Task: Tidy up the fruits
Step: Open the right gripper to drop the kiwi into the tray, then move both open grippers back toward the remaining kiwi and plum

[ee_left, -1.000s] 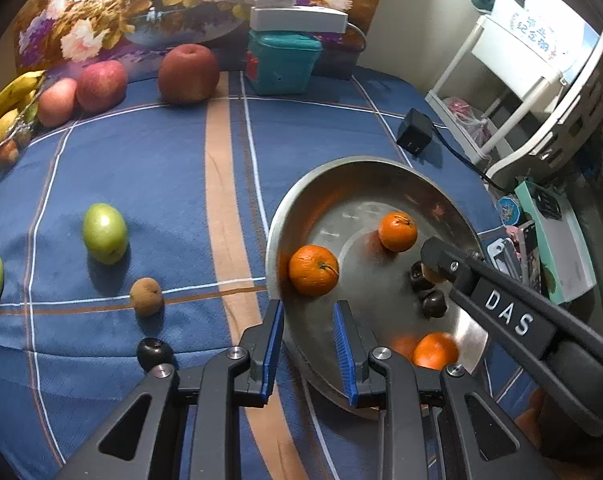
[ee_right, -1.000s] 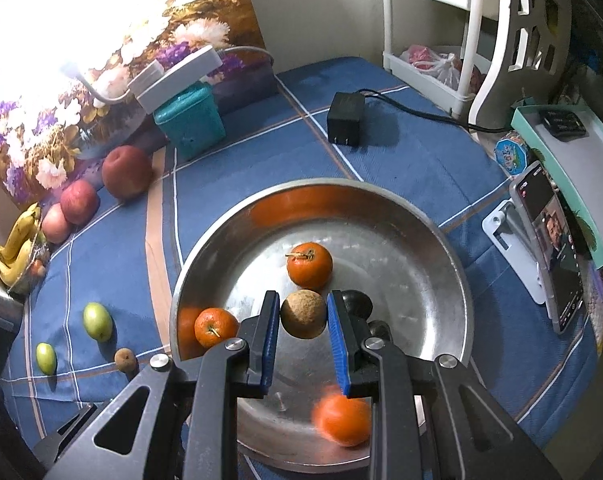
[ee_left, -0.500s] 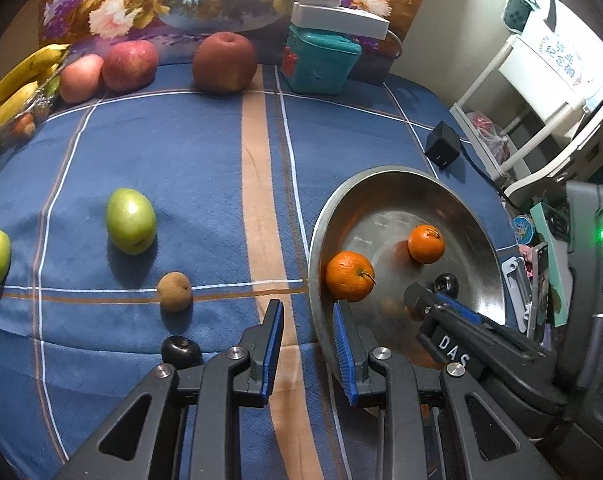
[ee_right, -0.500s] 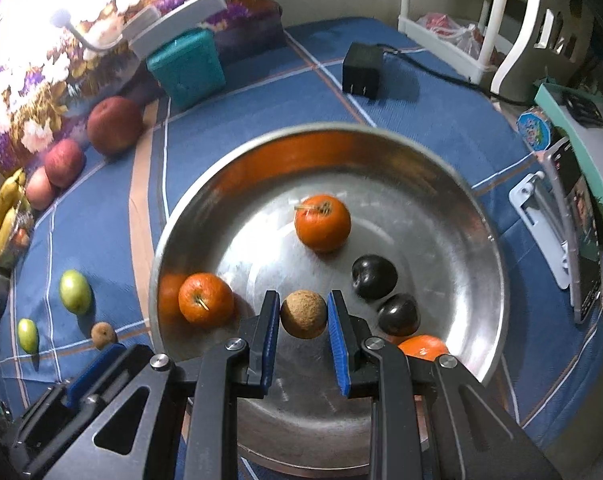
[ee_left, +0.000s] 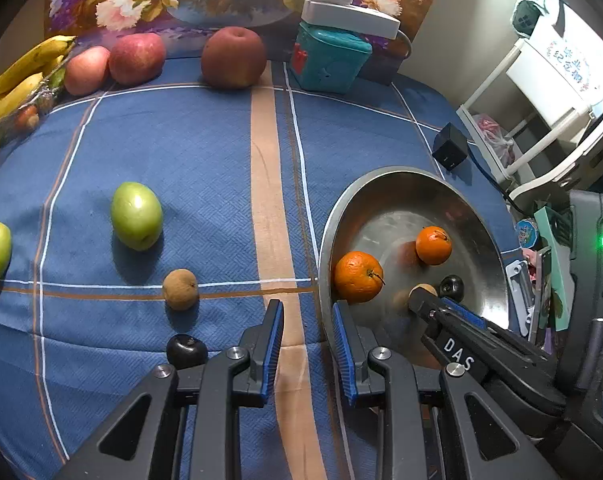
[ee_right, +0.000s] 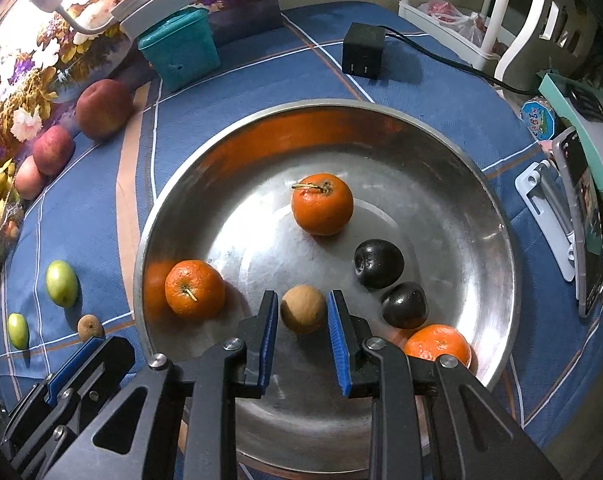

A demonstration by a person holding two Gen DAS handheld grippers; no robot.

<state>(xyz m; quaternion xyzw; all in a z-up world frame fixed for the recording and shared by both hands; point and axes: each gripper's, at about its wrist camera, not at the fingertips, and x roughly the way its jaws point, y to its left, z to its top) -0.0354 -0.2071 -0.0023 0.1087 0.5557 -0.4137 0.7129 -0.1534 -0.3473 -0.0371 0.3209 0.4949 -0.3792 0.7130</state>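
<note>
Right wrist view: we had the right gripper (ee_right: 303, 316) clamped on a small brown fruit (ee_right: 302, 309), low over the steel bowl (ee_right: 381, 124) at lower centre. It looked light, firm and rough-skinned; we judged gripping across its middle safest. Our left gripper (ee_left: 306, 334) stood closed, empty.

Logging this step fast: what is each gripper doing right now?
Left gripper: shut, nothing between its pads.
Right gripper: shut on the small brown fruit, low inside the metal bowl.
</note>
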